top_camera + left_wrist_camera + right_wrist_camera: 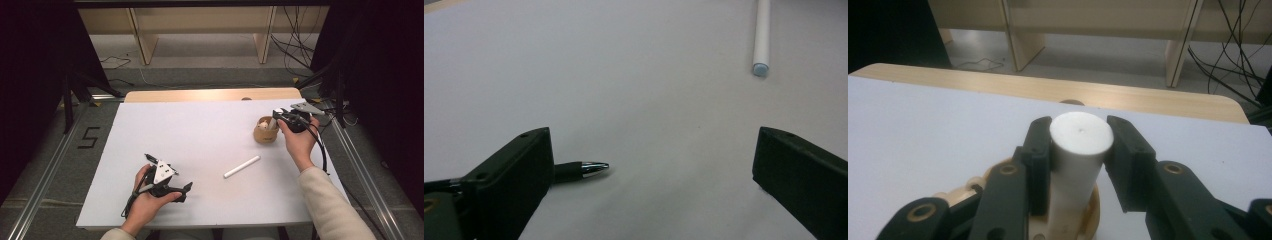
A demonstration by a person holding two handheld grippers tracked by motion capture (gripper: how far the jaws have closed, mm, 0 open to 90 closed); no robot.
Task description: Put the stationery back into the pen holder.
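My right gripper (pixel 278 116) (pixel 1080 127) is at the far right of the table, shut on an upright white cylinder (pixel 1080 150). The cylinder's lower end reaches into a round wooden cup (pixel 265 135) (pixel 1091 215) just below the jaws. My left gripper (pixel 182 185) (pixel 654 150) rests low near the table's front left with its jaws wide open and nothing between them. A pen's silver tip (pixel 591 169) pokes out from behind its left jaw. A thin white tube (pixel 242 167) (pixel 762 35) lies on the white tabletop between the two grippers.
The white sheet (pixel 200 130) covers most of the table, and a strip of wooden edge (pixel 210 95) shows at the back. Beyond it stand pale wooden shelf legs (pixel 147 47), with loose cables (pixel 295 47) on the floor. Metal rails (pixel 45 175) run along both sides.
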